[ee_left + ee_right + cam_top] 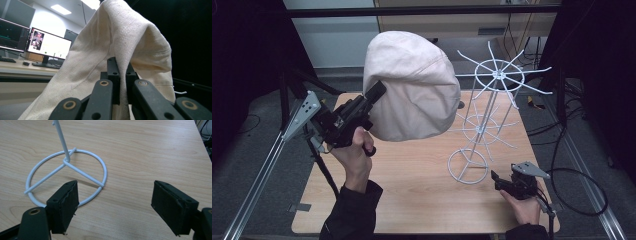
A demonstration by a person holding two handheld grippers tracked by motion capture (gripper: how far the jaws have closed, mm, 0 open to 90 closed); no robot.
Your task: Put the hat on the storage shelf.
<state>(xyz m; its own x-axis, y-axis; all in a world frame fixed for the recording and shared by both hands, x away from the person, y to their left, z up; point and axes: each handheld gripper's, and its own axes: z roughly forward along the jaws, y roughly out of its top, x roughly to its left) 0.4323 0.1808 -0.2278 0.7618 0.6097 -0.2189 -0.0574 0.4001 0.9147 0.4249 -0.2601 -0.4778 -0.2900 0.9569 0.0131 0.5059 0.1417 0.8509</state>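
Hat (414,85) hangs pinched in left gripper (377,92); right gripper (495,178) gapes beside wire rack (482,125).

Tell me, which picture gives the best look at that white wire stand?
The high view: the whole white wire stand shows there, from ring base to spoked top, upright on the table. The right gripper view catches just its ring base and the foot of its pole, close before the open jaws. In the left gripper view the cloth hat covers the middle.
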